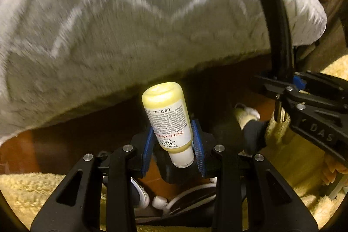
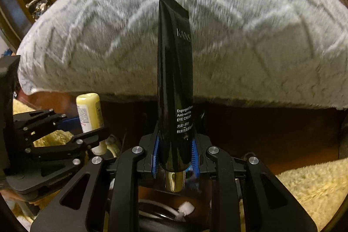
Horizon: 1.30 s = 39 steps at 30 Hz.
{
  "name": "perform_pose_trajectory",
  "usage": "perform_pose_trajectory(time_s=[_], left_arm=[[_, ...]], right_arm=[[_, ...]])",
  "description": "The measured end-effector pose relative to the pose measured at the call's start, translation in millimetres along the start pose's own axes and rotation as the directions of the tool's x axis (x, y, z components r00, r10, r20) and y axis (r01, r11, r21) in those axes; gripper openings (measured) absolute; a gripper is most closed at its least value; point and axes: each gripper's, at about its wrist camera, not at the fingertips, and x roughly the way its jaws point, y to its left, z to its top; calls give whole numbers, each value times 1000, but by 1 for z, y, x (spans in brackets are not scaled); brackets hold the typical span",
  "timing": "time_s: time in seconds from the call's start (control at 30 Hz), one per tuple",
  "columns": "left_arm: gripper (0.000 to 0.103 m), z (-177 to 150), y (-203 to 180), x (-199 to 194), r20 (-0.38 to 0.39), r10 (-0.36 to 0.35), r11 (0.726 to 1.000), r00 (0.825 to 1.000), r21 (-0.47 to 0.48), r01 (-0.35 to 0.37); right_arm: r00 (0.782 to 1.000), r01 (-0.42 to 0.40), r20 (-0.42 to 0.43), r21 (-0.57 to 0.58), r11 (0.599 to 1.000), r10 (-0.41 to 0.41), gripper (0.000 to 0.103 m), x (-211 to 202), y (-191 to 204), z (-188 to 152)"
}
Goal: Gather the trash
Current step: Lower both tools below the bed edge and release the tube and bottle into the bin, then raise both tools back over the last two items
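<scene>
Pale yellow, white-capped and paper-labelled, the one small lotion bottle (image 1: 165,121) sat clamped between the left gripper's (image 1: 174,140) blue pads, base pointing ahead. One glossy black eye-cream tube (image 2: 175,88) with a gold cap stood pinched in the right gripper (image 2: 175,156). A grey blanket (image 2: 239,36) loomed beyond both.

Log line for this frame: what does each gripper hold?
left gripper: shut on yellow lotion bottle | right gripper: shut on black eye cream tube | backdrop: grey blanket
</scene>
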Motion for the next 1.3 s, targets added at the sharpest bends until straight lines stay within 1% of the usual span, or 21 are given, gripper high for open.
perform_pose_trajectory(time_s=[0.1, 0.17, 0.27, 0.3, 0.33, 0.37, 0.4, 0.43, 0.47, 0.6, 0.67, 0.73, 0.77, 0.8, 0.83, 0.87, 0.93, 1.0, 1.1, 1.17, 1.3], left_arm=[[32, -2, -4, 9, -30, -15, 1000, 999, 10, 15], [32, -8, -3, 11, -34, -21, 1000, 999, 13, 21], [32, -7, -6, 12, -40, -30, 1000, 999, 5, 30], [33, -7, -6, 12, -40, -29, 1000, 999, 3, 29], [39, -7, -5, 11, -41, -28, 1000, 999, 0, 28], [42, -7, -3, 10, -40, -28, 1000, 999, -2, 28], [46, -7, -1, 8, -38, -27, 1000, 999, -1, 27], [47, -7, -2, 7, -35, -25, 1000, 999, 1, 25], [48, -8, 0, 4, -34, -26, 1000, 999, 1, 26], [52, -7, 3, -5, -18, -22, 1000, 1000, -5, 22], [58, -5, 5, -14, 1, -14, 1000, 1000, -7, 14], [68, 0, 6, -23, 26, -1, 1000, 1000, -6, 2], [70, 2, 6, -29, 41, 7, 1000, 999, -8, -7], [74, 5, 7, -36, 60, 18, 1000, 998, -10, -17], [79, 8, 7, -43, 77, 26, 1000, 997, -12, -25], [82, 9, 6, -48, 91, 32, 999, 995, -15, -31], [95, 13, 7, -65, 132, 46, 999, 990, -27, -43], [95, 22, 10, -79, 166, 56, 998, 985, -46, -49], [95, 37, 17, -101, 202, 58, 997, 978, -67, -45], [95, 52, 23, -113, 229, 65, 996, 971, -75, -49], [95, 80, 35, -138, 272, 75, 995, 959, -80, -55]], right_arm=[[1000, -3, -11, 4, 1000, 3, 24, 2, 0, -2], [1000, -11, -21, 4, 1000, 11, 25, 4, 2, -4], [999, -29, -39, 22, 999, 30, 25, 8, 0, -6], [999, -27, -45, 26, 999, 28, 26, 9, -2, -6], [999, -24, -48, 31, 999, 26, 28, 9, -3, -7], [999, -24, -45, 37, 999, 25, 30, 9, -4, -8], [999, -24, -43, 40, 999, 26, 38, 8, -6, -9], [999, -26, -39, 43, 999, 27, 49, 7, -8, -8], [999, -26, -28, 45, 999, 27, 53, 4, -8, -9], [1000, -25, -7, 56, 998, 26, 54, -1, -7, -1], [999, -31, 14, 67, 997, 30, 58, -8, -13, 2], [998, -29, 54, 83, 996, 24, 72, -22, -18, 8], [998, -25, 67, 86, 996, 19, 76, -25, -16, 13], [996, -20, 86, 89, 996, 12, 82, -32, -17, 16], [995, -17, 104, 87, 996, 8, 86, -40, -18, 20], [993, -15, 114, 84, 996, 5, 88, -44, -19, 22], [990, 0, 142, 77, 997, -11, 97, -55, -23, 29], [984, 25, 175, 73, 997, -37, 97, -70, -29, 37], [975, 33, 218, 78, 996, -49, 98, -88, -37, 62], [969, 40, 241, 84, 996, -60, 98, -97, -44, 71], [955, 101, 270, 76, 992, -118, 99, -111, -59, 105]])
